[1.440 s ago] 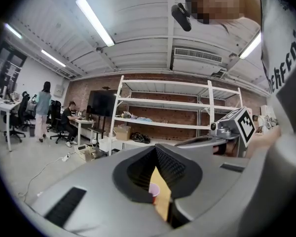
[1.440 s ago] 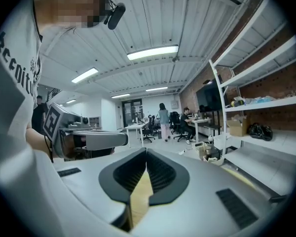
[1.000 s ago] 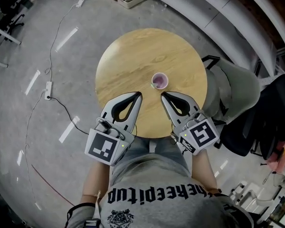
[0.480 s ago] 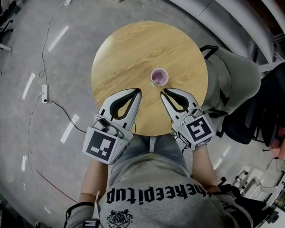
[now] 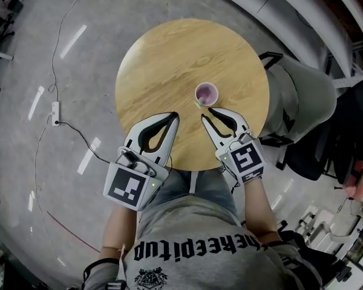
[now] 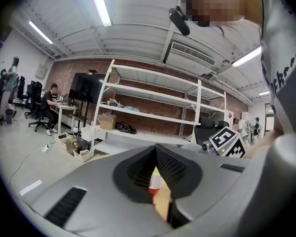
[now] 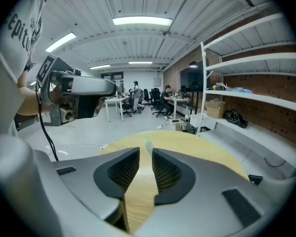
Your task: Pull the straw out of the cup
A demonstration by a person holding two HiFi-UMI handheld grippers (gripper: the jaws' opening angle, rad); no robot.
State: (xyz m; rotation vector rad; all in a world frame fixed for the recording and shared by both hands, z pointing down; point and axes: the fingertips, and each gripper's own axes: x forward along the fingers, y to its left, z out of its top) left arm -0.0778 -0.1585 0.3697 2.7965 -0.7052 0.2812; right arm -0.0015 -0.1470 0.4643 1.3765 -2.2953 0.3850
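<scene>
From the head view, a round wooden bench [image 5: 163,59] stands on a grey floor [image 5: 60,101]. A small pink cup [image 5: 206,93] stands upright on the bench, on the side nearer to the person. A green straw [image 5: 198,103] leans out over the rim of the cup, toward the person. The left gripper [image 5: 173,116] is over the near edge of the bench, to the left of the cup and apart from it, and its jaws are closed together at the tips. The right gripper [image 5: 208,114] is just before the cup and its tips point at it. Its jaws stand a little apart.

In the left gripper view, the left gripper [image 6: 155,148] is clenched with its tips meeting, and it holds nothing. In the hollow behind the tips a piece of the bench [image 6: 163,201] and the cup [image 6: 155,180] show.

In the right gripper view, the right gripper [image 7: 145,152] is released. Its jaws have just been opening and only bare bench [image 7: 138,196] lies between them. The cup [image 7: 149,148] stands just beyond the tips, in line with the gap, and the green end of the straw [image 7: 148,141] rises above it.
</scene>
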